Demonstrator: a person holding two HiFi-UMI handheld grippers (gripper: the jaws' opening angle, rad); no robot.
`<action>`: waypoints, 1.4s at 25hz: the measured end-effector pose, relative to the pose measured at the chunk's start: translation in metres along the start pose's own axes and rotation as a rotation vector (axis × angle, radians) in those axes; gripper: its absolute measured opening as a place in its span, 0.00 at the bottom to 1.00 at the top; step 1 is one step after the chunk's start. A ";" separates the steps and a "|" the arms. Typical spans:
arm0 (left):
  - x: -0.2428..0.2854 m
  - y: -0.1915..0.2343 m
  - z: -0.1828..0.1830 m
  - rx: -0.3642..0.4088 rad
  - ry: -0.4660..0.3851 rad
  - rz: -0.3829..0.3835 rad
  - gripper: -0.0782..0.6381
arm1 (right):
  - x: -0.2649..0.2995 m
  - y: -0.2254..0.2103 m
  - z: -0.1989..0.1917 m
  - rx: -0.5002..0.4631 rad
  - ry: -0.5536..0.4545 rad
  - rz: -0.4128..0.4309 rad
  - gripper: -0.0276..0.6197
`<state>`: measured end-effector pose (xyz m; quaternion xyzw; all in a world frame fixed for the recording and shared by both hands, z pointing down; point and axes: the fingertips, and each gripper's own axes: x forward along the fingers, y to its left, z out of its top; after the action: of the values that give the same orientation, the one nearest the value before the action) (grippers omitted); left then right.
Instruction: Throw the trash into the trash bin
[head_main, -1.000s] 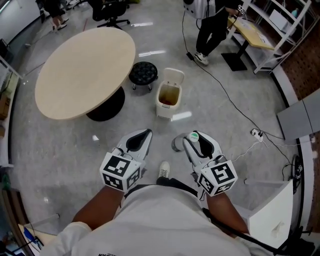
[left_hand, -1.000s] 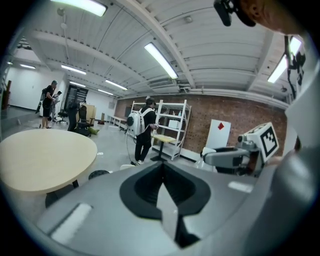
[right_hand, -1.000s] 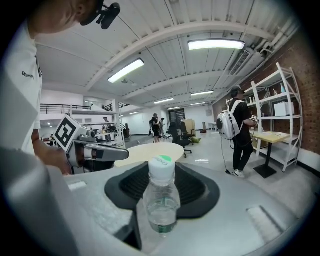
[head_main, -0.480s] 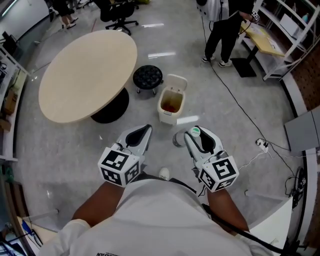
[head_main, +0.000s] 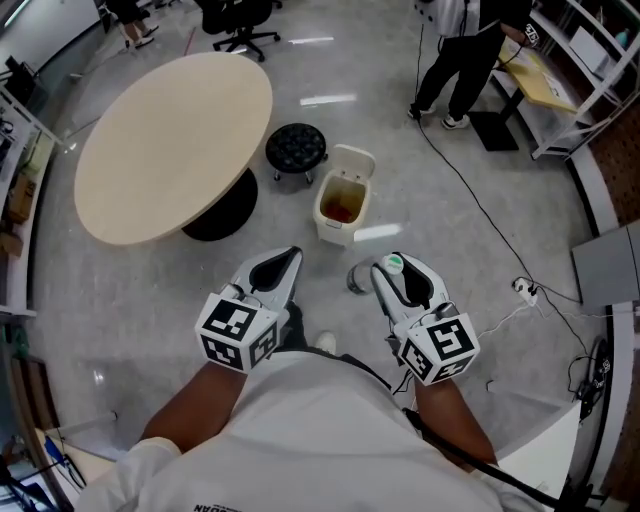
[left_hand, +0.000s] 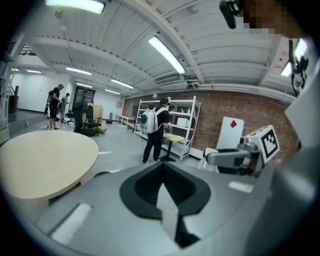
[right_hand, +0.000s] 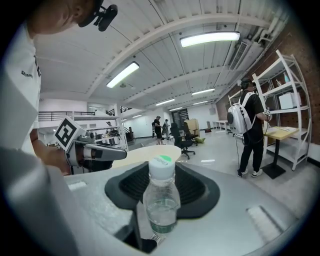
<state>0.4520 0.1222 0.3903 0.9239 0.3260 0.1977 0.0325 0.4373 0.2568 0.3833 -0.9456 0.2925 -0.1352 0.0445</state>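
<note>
Pinches a clear bottle (right_hand: 161, 199) between right gripper (head_main: 386, 270) jaws, base hidden behind them. Holds left gripper (head_main: 288, 258) jaws pressed together, empty. Positions bottle above floor (head_main: 455, 215), near open trash bin (head_main: 334, 230); contents indistinct.

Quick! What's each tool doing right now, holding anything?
Left tool: closed, nothing in it.
Right tool: closed on a plastic bottle.

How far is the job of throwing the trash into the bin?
Done: the plastic bottle is picked up, gripped in the right tongs. In hand: it is held short of the open trash bin on the floor. Left: drop it in. The left tongs are shut, empty.
</note>
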 end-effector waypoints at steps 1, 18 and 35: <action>0.003 0.002 0.000 -0.001 0.003 -0.004 0.12 | 0.001 -0.002 0.000 0.001 0.000 -0.005 0.29; 0.073 0.029 0.017 0.056 0.025 -0.100 0.12 | 0.043 -0.044 0.001 0.012 0.038 -0.086 0.29; 0.159 0.139 0.063 0.066 0.062 -0.188 0.12 | 0.166 -0.093 0.037 0.012 0.067 -0.182 0.29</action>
<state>0.6712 0.1152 0.4133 0.8831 0.4185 0.2117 0.0104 0.6298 0.2395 0.4006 -0.9629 0.2059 -0.1719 0.0281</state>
